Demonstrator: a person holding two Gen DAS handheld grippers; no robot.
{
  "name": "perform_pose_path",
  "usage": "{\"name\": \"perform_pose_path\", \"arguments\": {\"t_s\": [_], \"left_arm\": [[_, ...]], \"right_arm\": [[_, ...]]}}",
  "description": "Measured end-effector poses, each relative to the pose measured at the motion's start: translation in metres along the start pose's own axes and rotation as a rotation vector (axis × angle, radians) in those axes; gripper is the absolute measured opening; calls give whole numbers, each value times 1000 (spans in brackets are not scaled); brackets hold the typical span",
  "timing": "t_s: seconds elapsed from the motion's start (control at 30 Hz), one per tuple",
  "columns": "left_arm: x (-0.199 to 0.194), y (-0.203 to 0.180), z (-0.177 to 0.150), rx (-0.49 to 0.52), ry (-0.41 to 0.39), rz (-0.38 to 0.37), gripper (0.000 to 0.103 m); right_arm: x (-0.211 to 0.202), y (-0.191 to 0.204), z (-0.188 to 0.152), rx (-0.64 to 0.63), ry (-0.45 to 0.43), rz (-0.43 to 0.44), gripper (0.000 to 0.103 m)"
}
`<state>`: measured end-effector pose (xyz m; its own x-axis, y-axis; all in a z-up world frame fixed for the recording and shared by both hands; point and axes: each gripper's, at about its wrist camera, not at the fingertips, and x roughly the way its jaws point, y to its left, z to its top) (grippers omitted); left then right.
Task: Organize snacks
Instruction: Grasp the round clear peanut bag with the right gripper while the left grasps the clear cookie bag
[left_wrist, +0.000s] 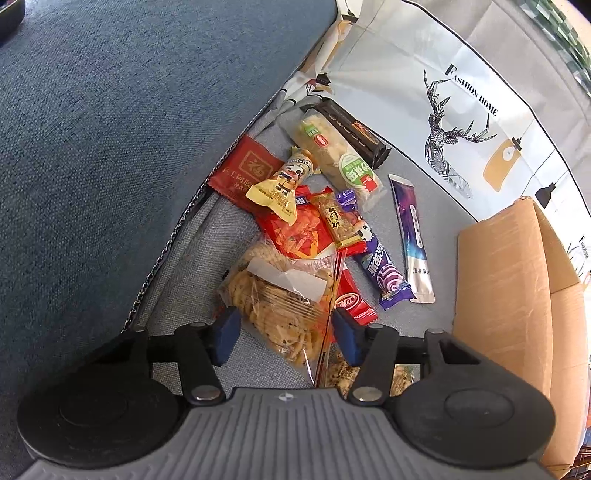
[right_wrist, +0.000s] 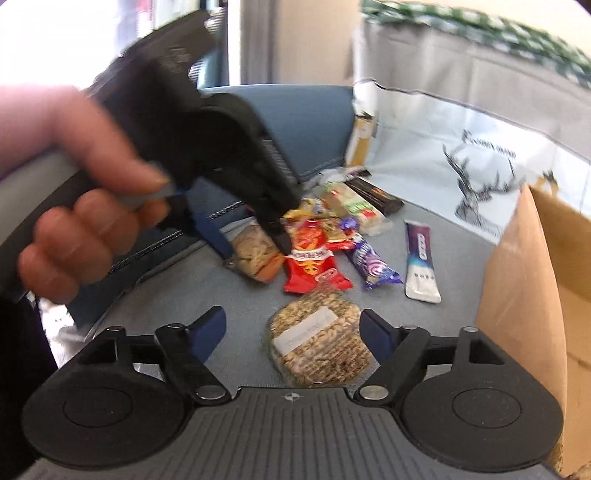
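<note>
A pile of wrapped snacks lies on a grey sofa seat. My left gripper is open, its blue pads either side of a clear bag of noodle crackers, low over it; in the right wrist view it hovers at that bag. My right gripper is open, and a second clear cracker bag lies on the seat between its pads. A red chip bag, a purple bar, a white-purple sachet and a green-labelled pack lie around.
An open cardboard box stands to the right of the snacks, also in the right wrist view. A white deer-print pillow leans behind. The blue sofa backrest rises on the left.
</note>
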<state>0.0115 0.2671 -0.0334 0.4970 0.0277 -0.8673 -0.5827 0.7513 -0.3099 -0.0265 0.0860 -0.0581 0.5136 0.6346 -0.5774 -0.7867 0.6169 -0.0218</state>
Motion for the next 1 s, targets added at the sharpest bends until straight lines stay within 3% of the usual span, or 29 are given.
{"name": "perform_pose_path", "arguments": {"t_s": [0.1,0.33,0.57,0.73,1.0], "left_arm": [[2,-1,0,3,9,5,61],[10,-5,1,29,32,31,74],[20,-15,3,90,38,73,74],[21,-15,2,113,31,99,64],[7,-8,5,72,-24,53,42]], "right_arm": [[10,-9,1,59,10,-18,93],[43,-29,-4,202,109,-45,96],[60,-31,-11,210,191,-37,96],[57,-28,-11,174,186,-39,82],[41,-31,-5,168,133,-62,80]]}}
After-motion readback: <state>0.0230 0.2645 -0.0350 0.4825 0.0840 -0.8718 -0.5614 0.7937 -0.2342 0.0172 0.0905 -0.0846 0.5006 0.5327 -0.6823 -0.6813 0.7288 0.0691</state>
